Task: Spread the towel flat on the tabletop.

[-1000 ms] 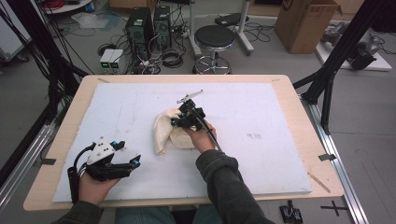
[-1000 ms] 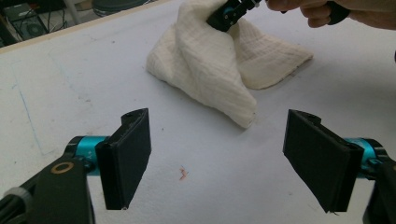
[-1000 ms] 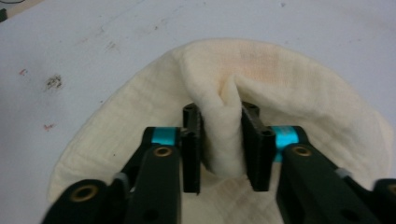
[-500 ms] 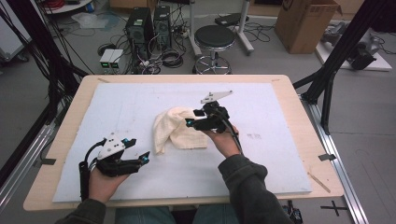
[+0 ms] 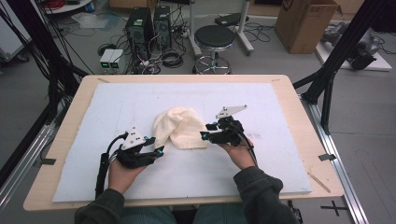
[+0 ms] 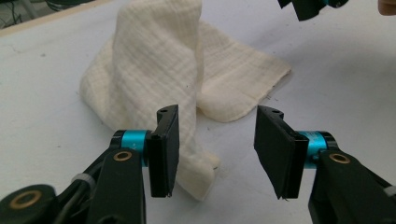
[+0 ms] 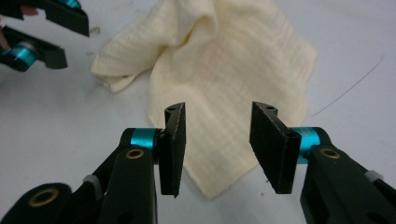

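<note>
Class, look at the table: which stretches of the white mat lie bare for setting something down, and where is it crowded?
The white mat is bare along its far edge beyond the cream cloth, and on its right side past the right claw. The left strip outside the left claw is free too. The middle is crowded: both claws flank the cloth closely there.

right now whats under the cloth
The cloth lies crumpled on the white mat, which shows all around it. Its folds rise in a hump, so whatever lies beneath them is covered.
</note>
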